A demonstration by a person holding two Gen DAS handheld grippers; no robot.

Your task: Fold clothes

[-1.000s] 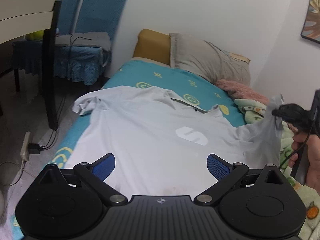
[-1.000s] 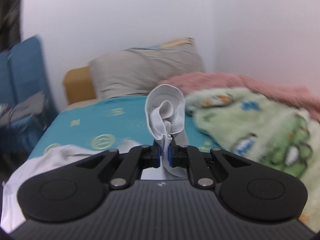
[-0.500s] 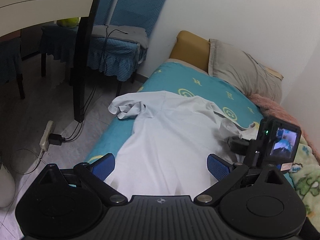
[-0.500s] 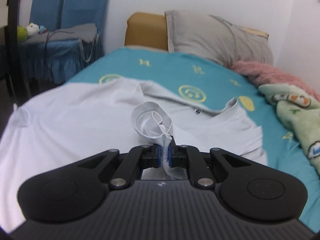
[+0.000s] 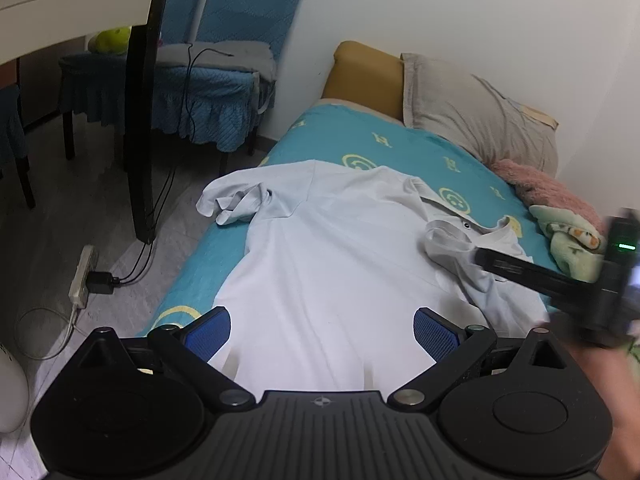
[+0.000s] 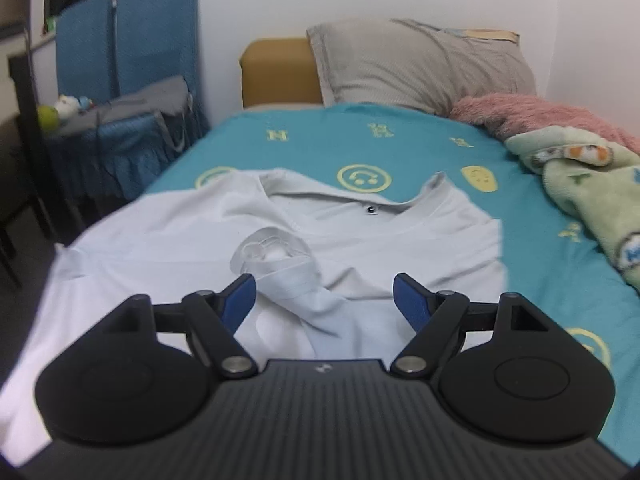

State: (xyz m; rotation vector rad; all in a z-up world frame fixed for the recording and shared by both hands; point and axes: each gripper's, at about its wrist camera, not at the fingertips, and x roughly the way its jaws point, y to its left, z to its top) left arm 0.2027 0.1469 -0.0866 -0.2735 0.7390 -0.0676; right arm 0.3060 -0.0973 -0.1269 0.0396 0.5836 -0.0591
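1. While the right gripper (image 6: pixel 324 300) hangs over the near part of the white polo shirt (image 6: pixel 168 248), its jaws are opening; the blue pads (image 6: pixel 239 300) stand apart on either side of the folded-in sleeve (image 6: pixel 280 260), and neither pad presses on the cloth.
2. Left gripper (image 5: pixel 322 334), seen in the left wrist view: jaws spread wide, blue pads (image 5: pixel 208 332) clear of the fabric, nothing between them but the shirt's lower body lying below.
3. Right gripper as seen from the left wrist view (image 5: pixel 484 260): a blurred black finger reaches in from the right edge, its tip over the bunched sleeve (image 5: pixel 444 236); a person's hand (image 5: pixel 608 380) carries it at the near right.
4. Shirt position: spread flat on the teal bedsheet (image 6: pixel 420 144), collar toward the far end with one dark button (image 6: pixel 371 210) showing; the right sleeve is folded inward onto the chest, while the left sleeve (image 5: pixel 236 204) lies crumpled at the bed's left edge.
5. Right of the shirt: a green printed blanket (image 6: pixel 592 184), with a pink fleece blanket (image 6: pixel 532 116) just beyond it.
6. Far end of the bed: a grey pillow (image 6: pixel 420 68) leaning on a mustard-yellow headboard (image 6: pixel 276 72).
7. Left of the bed: blue-covered chairs (image 5: pixel 224 80) and, on the floor, a power strip (image 5: pixel 82 276) with a black plug in it.
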